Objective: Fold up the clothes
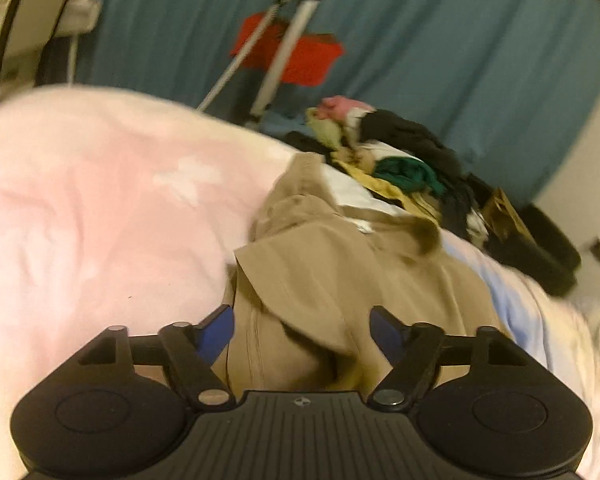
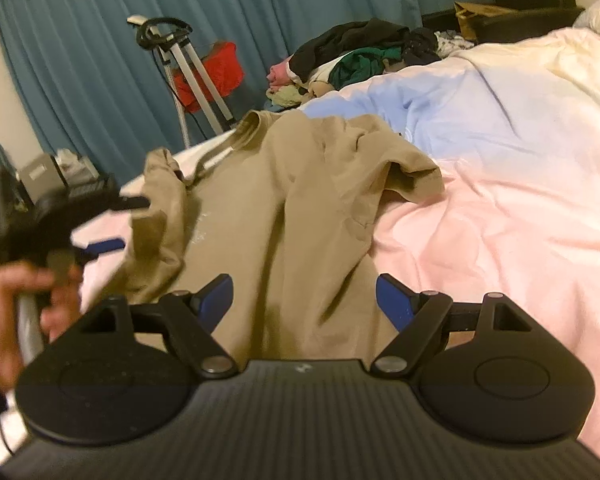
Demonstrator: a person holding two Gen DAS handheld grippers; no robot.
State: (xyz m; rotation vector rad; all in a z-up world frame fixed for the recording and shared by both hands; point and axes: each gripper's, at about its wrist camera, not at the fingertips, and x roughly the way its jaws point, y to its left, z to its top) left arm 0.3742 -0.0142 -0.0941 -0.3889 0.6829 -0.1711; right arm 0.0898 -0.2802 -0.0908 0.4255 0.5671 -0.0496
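Tan cotton T-shirt [image 2: 300,208] on pink-and-blue quilted bed [image 2: 500,208], rumpled, spread roughly lengthwise. Collar pointing away toward teal curtain [image 2: 80,40], hem nearest; long axis near-to-far. One sleeve flopped right, other bunched left. No neat folds visible. Heap of mixed dark and coloured clothes [image 2: 360,52] beyond, unfolded. Left gripper [image 1: 302,322] fingers apart, over shirt. Right gripper [image 2: 304,292] fingers apart, clamped on nothing.

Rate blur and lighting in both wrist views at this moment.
Left wrist view: heavy motion blur across the tan shirt and clothes pile; warm, dim light. Right wrist view: sharper shirt, but the left gripper and hand smear; fisheye bends the curtain.
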